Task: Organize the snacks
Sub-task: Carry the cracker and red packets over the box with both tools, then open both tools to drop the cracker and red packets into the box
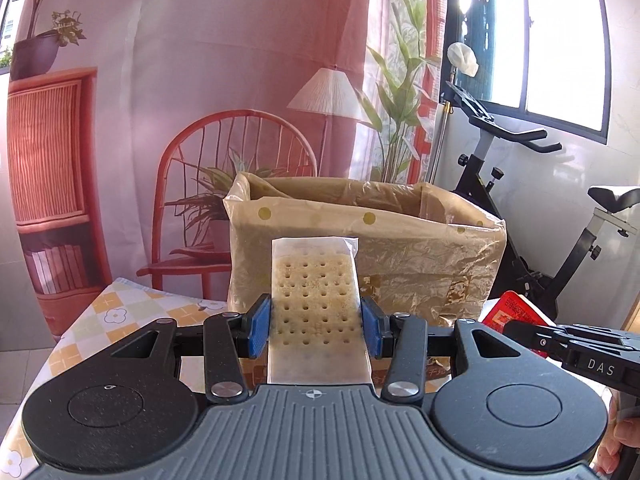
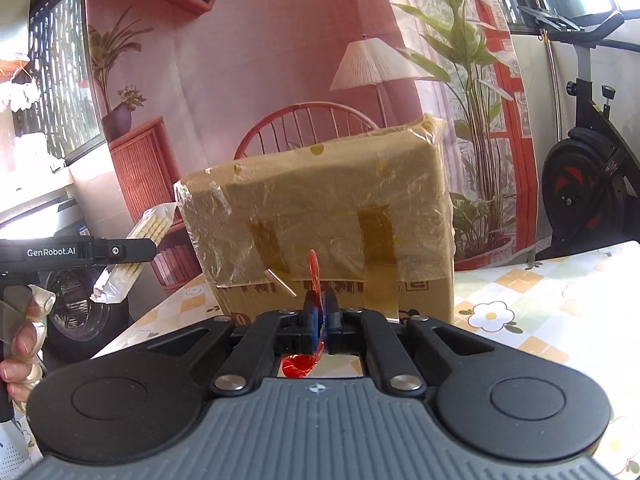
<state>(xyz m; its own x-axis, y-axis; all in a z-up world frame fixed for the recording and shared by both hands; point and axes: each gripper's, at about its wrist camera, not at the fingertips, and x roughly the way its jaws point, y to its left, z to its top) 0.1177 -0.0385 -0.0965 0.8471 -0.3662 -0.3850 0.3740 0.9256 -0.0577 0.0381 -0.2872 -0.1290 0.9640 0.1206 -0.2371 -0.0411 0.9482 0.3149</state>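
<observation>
A pack of pale dotted crackers in a clear wrapper (image 1: 316,300) stands upright between the blue pads of my left gripper (image 1: 316,320), which is shut on its sides. The same cracker pack (image 2: 140,248) shows at the left of the right wrist view, held in the air. My right gripper (image 2: 320,312) is shut on a thin red snack packet (image 2: 313,268), seen edge-on; in the left wrist view the red packet (image 1: 516,314) sits at the far right. Just ahead of both grippers stands an open cardboard box lined with clear plastic (image 1: 420,248), its front wall (image 2: 320,208) facing the right gripper.
The box stands on a table with a checked floral cloth (image 2: 520,312). A printed backdrop of a chair and a lamp (image 1: 240,80) hangs behind it. An exercise bike (image 1: 520,200) is off to the right. A person's hand (image 2: 24,344) grips the left handle.
</observation>
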